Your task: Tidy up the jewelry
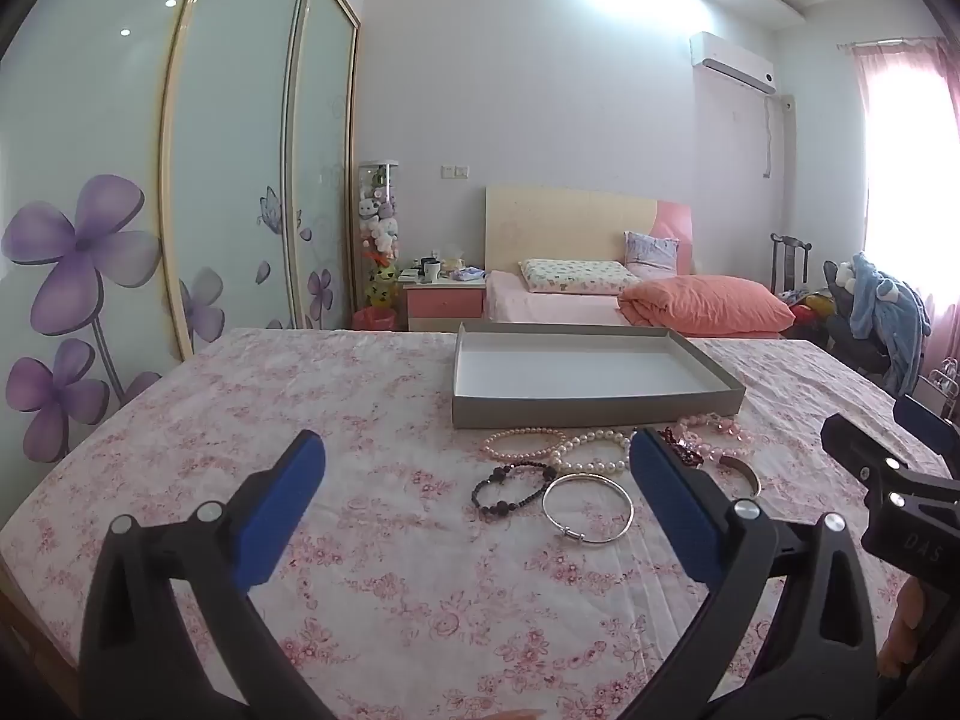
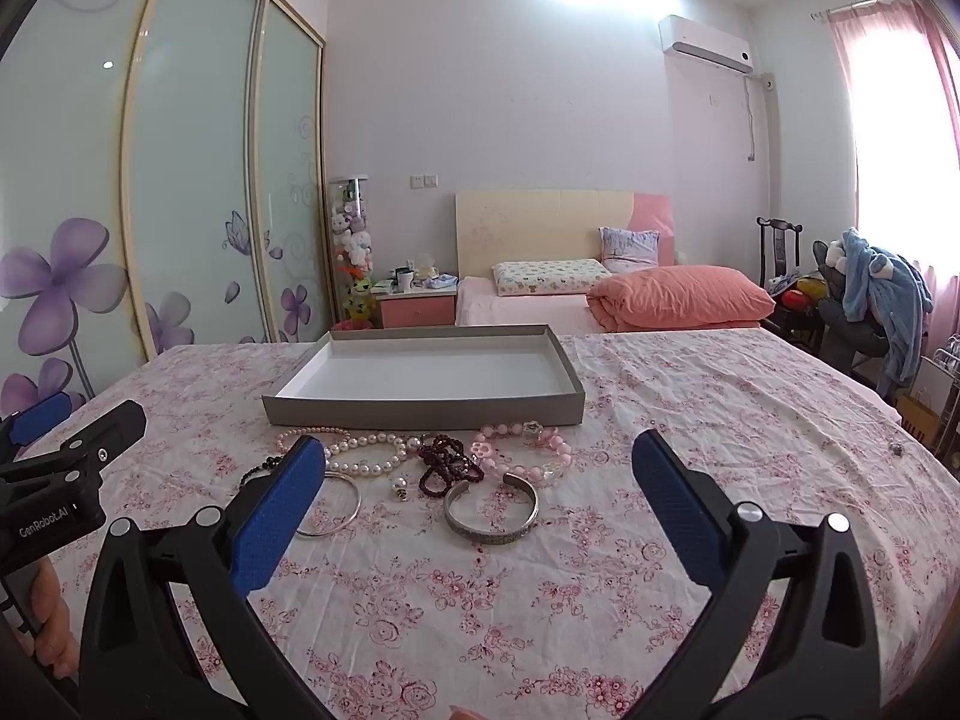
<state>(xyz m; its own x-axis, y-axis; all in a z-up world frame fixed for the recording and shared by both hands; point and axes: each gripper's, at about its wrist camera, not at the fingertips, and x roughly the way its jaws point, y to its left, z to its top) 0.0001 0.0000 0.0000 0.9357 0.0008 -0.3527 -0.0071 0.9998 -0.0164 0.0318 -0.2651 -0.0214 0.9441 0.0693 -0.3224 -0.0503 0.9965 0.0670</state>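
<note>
A shallow grey tray (image 1: 594, 411) (image 2: 420, 411) with a white inside sits empty on the floral cloth. In front of it lie several loose pieces. They include a pink pearl bracelet (image 1: 522, 444), a white pearl bracelet (image 2: 372, 456), a black bead bracelet (image 1: 513, 489), a thin silver bangle (image 1: 588, 507), dark red beads (image 2: 447, 462), a chunky pink bracelet (image 2: 528, 447) and a wide silver cuff (image 2: 492, 510). My left gripper (image 1: 477, 444) hovers open just short of the black beads and bangle. My right gripper (image 2: 478, 444) hovers open short of the cuff. Neither touches anything.
The floral tablecloth (image 2: 720, 450) spreads wide to the right and toward me. Behind the table stand a bed with an orange quilt (image 2: 678, 297), a pink nightstand (image 2: 417, 306), sliding wardrobe doors (image 1: 228, 150) on the left and a chair draped with blue clothing (image 2: 876, 294) on the right.
</note>
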